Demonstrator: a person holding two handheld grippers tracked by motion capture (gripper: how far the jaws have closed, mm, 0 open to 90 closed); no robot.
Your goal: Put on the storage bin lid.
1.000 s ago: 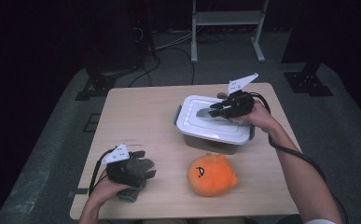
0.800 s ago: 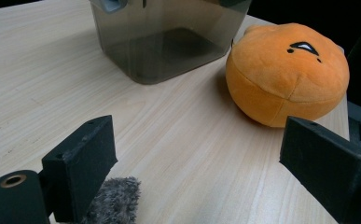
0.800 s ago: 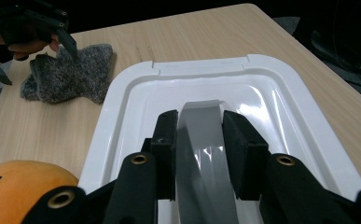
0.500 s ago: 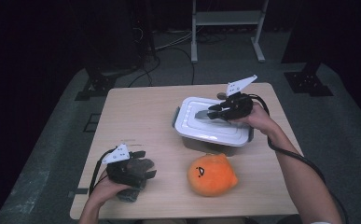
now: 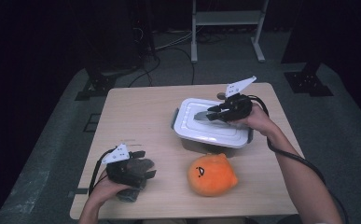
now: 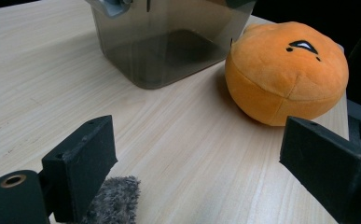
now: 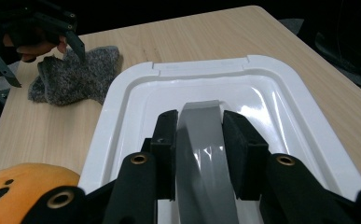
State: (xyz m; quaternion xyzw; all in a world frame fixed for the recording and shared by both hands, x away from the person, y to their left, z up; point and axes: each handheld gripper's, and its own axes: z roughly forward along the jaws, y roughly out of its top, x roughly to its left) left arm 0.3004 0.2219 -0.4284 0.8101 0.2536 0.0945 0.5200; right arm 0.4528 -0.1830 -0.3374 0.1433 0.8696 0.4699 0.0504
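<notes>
Field notes, taking the storage box [image 5: 213,140] as the landmark: a smoky, see-through tub standing right of centre on the wooden table [image 5: 136,112].

- White lid [image 7: 122,98] sits flat on the box. Its grey handle [image 7: 204,140] runs down the middle of the lid.
- Right gripper [image 7: 199,144] lies over the lid, jaws clamped on the handle, one pad on each flank. No gap visible between lid rim and box, so I judge the lid not yet lifted.
- Left gripper [image 6: 197,154] is well to the near-left of the box, jaws wide apart, nothing between them. A grey woolly cloth [image 7: 73,77] lies under it.
- Orange plush [image 5: 212,174] sits just beside the box's near side.

Risks, as I judge them:
- The handle is smooth and arched; the pads bite its sides only. A fast or skewed pull could let it slip out.
- If the lid is latched tight, the whole box may rise with it; nothing steadies the tub, since the left gripper is far off.
- A box that tips or drags towards its near side would shove the plush, perhaps off the table edge.
</notes>
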